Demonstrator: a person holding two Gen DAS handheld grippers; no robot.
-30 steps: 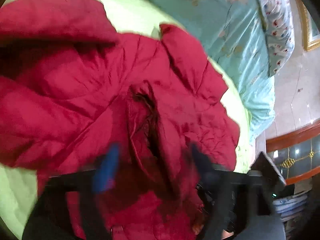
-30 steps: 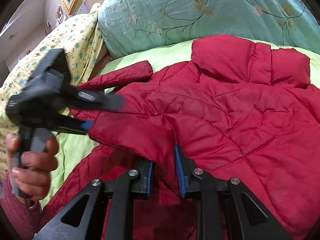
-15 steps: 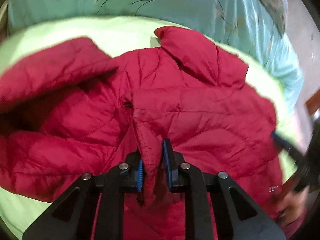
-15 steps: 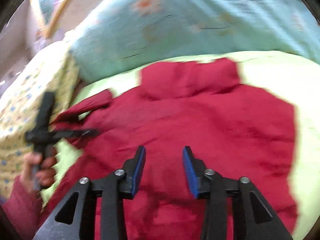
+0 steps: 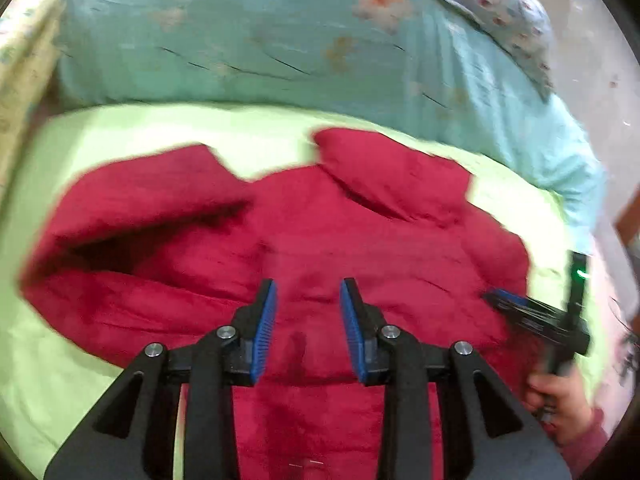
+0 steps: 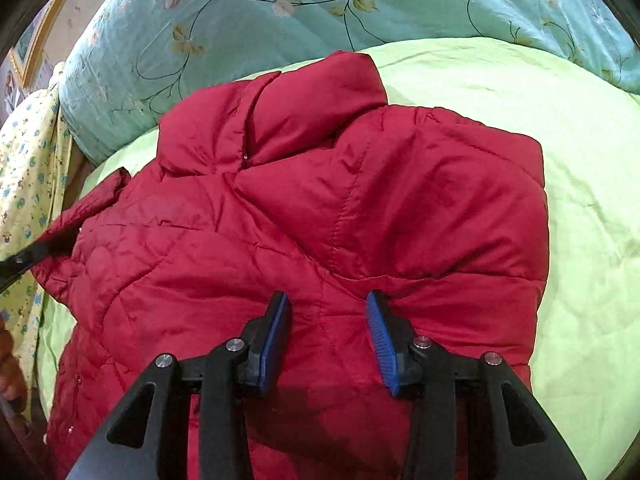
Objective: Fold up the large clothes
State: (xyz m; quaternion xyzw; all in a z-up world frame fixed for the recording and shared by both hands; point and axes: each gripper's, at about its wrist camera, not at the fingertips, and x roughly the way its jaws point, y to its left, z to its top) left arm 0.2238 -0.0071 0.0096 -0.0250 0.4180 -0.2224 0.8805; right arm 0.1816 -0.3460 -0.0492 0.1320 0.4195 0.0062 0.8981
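Red quilted jacket (image 6: 304, 216) lies spread on the green bed sheet (image 6: 580, 184), collar (image 6: 280, 120) toward the teal floral quilt (image 6: 360, 4).

Left hand-held gripper (image 5: 307, 328): jaws spread, nothing between them, hovering over the jacket's middle. Right hand-held gripper (image 6: 328, 336): jaws likewise spread, empty, above the lower body of the jacket.

Step in hand, by my reading: between grasps, one side apparently folded in, the sleeve (image 5: 132, 200) on the other side not yet laid over. Next move likely calls for pinching that sleeve or the hem and carrying it across.

Left view is blurred but shows the loose sleeve and the person's right hand (image 5: 560, 400). Right view is sharp: shows stitching and collar, sleeve only at the edge.
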